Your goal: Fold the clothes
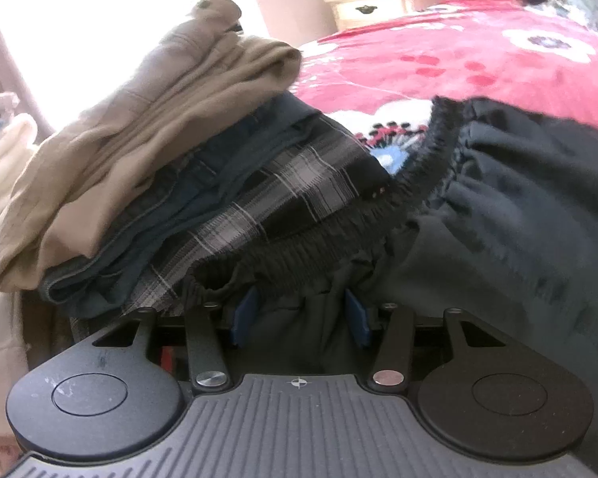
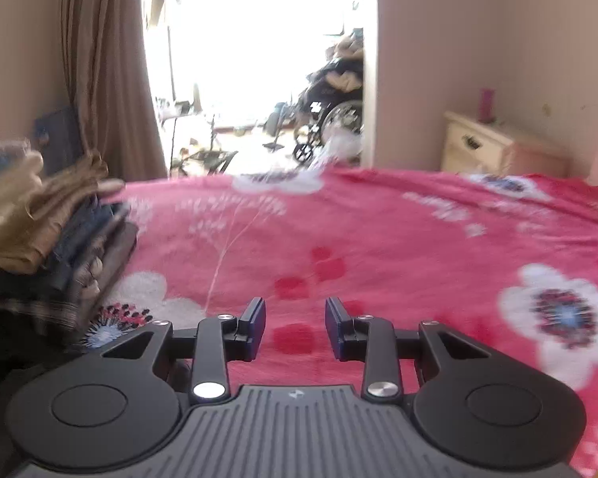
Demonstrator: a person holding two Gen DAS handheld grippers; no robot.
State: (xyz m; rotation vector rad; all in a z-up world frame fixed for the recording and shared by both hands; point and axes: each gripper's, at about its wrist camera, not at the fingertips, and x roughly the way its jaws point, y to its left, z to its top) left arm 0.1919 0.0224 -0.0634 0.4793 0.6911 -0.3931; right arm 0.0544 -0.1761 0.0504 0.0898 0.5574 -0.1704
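Left gripper (image 1: pixel 299 314) — jaws clamped on a bunch of black pants (image 1: pixel 498 207) cloth just under the elastic waistband; pants lie on the red floral bed (image 1: pixel 438 63), touching the folded stack (image 1: pixel 159 183) — tan on top, denim, plaid below. Right gripper (image 2: pixel 295 326) — jaws apart, nothing between them, above bare bedspread, stack off to its left. Nightstand (image 2: pixel 482 147) by far wall.

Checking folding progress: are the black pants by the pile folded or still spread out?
Not folded: the black pants lie loose and rumpled on the red floral bedspread, elastic waistband bunched beside the folded pile.
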